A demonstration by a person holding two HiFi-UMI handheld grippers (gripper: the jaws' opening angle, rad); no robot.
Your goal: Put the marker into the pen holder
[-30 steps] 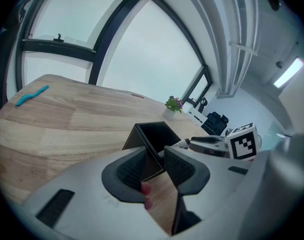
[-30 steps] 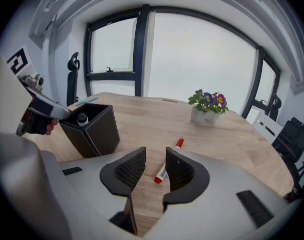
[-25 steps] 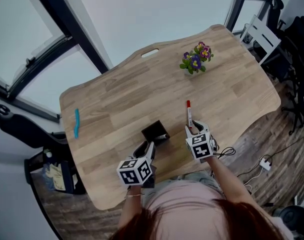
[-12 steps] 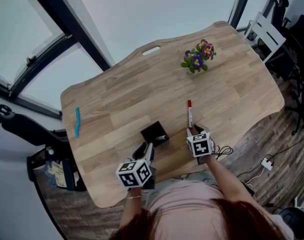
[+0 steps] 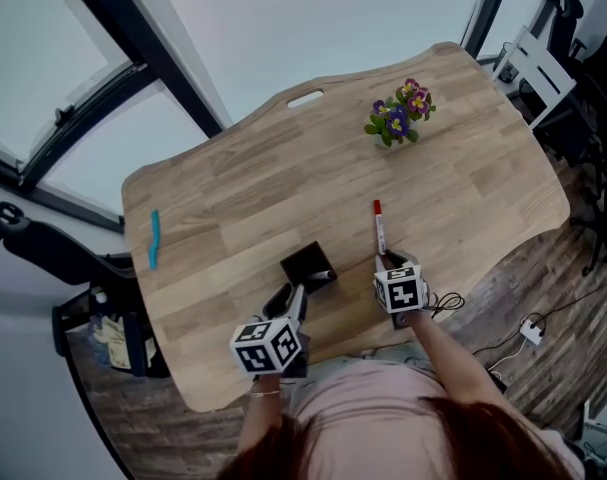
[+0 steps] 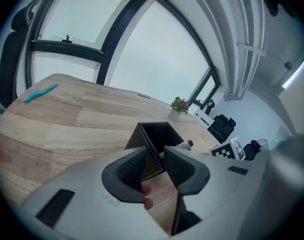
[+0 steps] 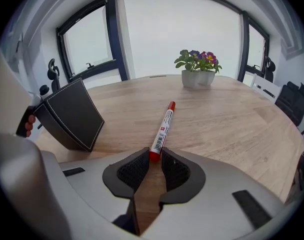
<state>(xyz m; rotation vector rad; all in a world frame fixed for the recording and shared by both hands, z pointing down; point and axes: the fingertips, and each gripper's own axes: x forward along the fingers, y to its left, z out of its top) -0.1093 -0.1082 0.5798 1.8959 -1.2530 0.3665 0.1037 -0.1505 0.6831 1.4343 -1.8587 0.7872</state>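
My right gripper [image 7: 155, 158] has just been closing, and its 2 jaws now pinch the near red end of the marker [image 7: 163, 125]. The grip sits right at the tips, I think so the body stays free to swing upright later. The marker lies flat on the table [image 5: 233, 193], its far cap aimed toward the flower pot [image 5: 398, 120], just right of the pen holder [image 6: 159, 134] but not touching it.

My left gripper [image 6: 154, 165] is clamped on the near corner wall of that black holder. In the right gripper view the holder leans over rather than standing square, so I read this as steadying it and tipping the mouth toward the incoming marker. A short pen-like end shows at the holder's right side; I cannot tell whether it sits inside.

With such a shallow pinch the marker could pivot or slip on the lift – I would raise slowly. A blue strip [image 5: 153, 240] lies well apart at the far left edge, out of the way.
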